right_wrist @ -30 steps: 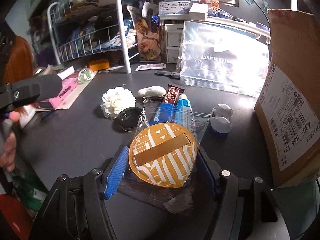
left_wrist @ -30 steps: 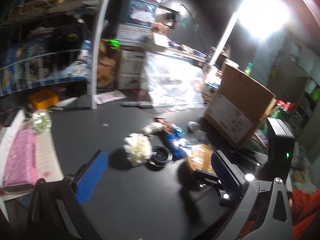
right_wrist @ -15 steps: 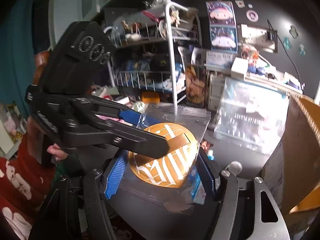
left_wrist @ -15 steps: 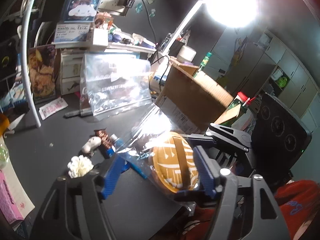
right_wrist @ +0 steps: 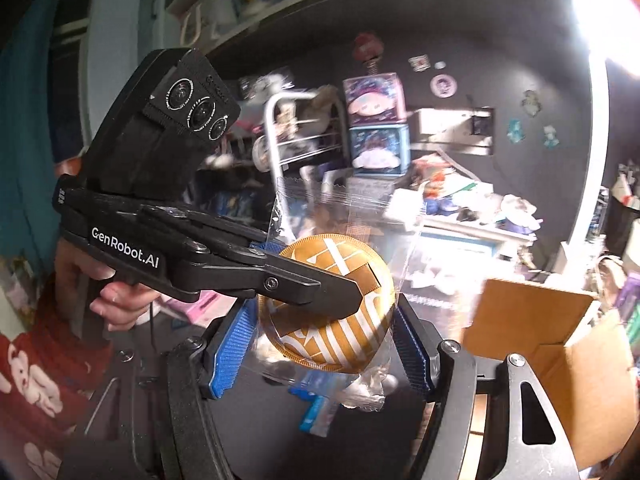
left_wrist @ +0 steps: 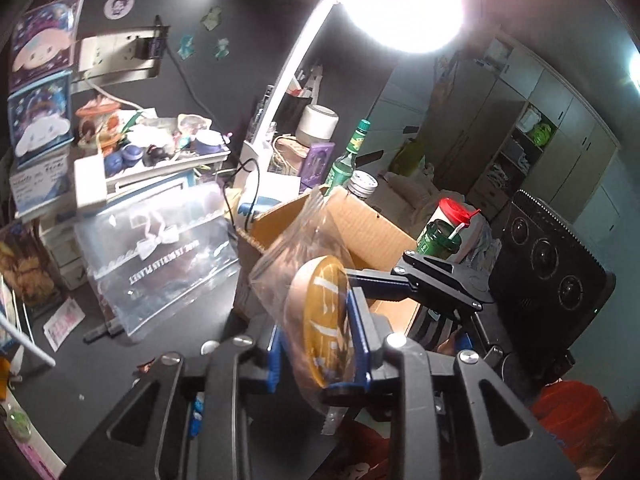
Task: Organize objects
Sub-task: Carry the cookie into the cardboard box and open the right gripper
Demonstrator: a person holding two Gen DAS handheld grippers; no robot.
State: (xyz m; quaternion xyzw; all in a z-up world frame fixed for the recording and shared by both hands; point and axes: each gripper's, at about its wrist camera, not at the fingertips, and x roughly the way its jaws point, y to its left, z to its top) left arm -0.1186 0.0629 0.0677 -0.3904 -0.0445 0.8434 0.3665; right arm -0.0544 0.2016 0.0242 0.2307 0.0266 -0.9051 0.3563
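Both claws on one item, held in the air above the tabletop [left_wrist: 168, 344]. Right claw [right_wrist: 324, 332] grips the round orange disc [right_wrist: 326, 304] across its width, blue pads pressed on its two edges through a clear plastic bag [right_wrist: 340, 208] that wraps it. Left claw [left_wrist: 318, 344] has just been closing, with the same disc [left_wrist: 320, 320] between its pads; in its own view the disc stands edge-on and both pads look to press on its flat faces, so it reads as clenched on the disc. From the right view, the left claw crosses in front of the disc with one finger laid over its face. The bag's open top stands up loose above the disc. Cardboard box [left_wrist: 360, 236] sits just behind, flaps open; other small items lie on the tabletop below, blurred. Judgement: step in hand is a two-claw hold on the bagged disc, either a handover or steadying it before stowing. Next move likely calls for one claw to let go only once the other's hold is firm, since slick plastic may slip, then carrying the disc over the box opening.
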